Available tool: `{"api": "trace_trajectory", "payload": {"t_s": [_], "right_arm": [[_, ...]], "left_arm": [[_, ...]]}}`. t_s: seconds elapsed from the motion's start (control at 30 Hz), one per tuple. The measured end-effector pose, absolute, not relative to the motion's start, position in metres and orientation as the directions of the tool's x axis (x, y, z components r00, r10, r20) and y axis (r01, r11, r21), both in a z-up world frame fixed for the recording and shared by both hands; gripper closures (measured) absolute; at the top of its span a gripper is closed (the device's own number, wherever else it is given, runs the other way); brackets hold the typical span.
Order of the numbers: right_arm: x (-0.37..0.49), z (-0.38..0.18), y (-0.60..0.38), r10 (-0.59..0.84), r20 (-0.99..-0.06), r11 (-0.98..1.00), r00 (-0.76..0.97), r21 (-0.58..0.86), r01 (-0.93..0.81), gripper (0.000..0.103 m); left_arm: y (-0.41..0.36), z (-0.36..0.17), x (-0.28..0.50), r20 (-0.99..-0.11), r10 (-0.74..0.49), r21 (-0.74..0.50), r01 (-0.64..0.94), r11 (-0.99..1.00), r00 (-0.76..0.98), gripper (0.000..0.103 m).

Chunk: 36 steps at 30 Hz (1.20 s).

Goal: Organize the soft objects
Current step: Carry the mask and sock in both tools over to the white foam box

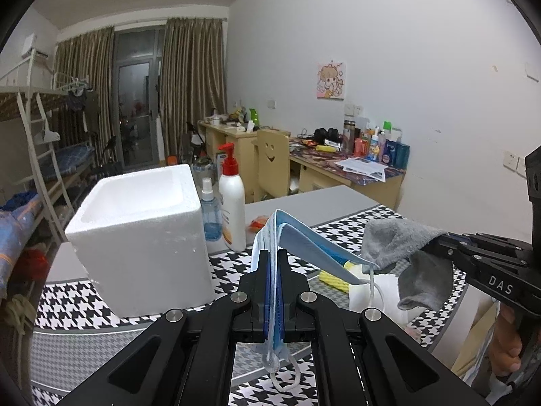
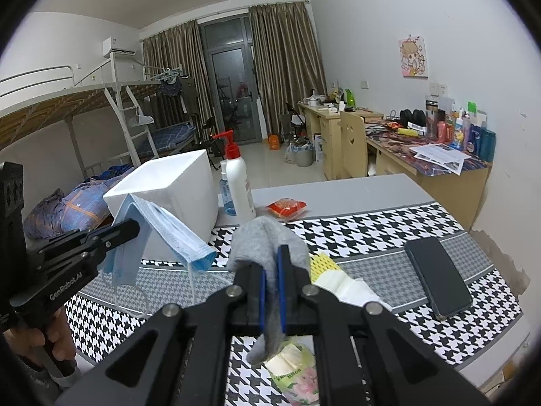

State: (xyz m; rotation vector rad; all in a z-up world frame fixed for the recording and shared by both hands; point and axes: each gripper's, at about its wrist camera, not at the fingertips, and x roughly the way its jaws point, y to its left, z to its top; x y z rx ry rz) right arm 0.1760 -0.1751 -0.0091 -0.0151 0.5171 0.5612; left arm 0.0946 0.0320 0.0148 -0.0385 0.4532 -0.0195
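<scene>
Above the houndstooth table (image 2: 389,233), left gripper (image 1: 273,264) pinches a blue face mask (image 1: 304,240); right gripper (image 2: 272,264) clamps a grey sock (image 2: 267,237). Foam box (image 1: 142,237) sits left. Advice: carry each over the box opening, clear the rim, then release.
</scene>
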Motion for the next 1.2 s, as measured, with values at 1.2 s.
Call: {"api": "trace_trajectory", "payload": {"t_s": [1.2], "right_arm": [[0.177,0.019,-0.149,0.521,-0.432,0.836,0.736,0.083,-0.543,0.094]], "left_arm": [[0.056,0.061,0.109,-0.349,0.030,-0.007,-0.034,0.999,0.937,0.100]]}}
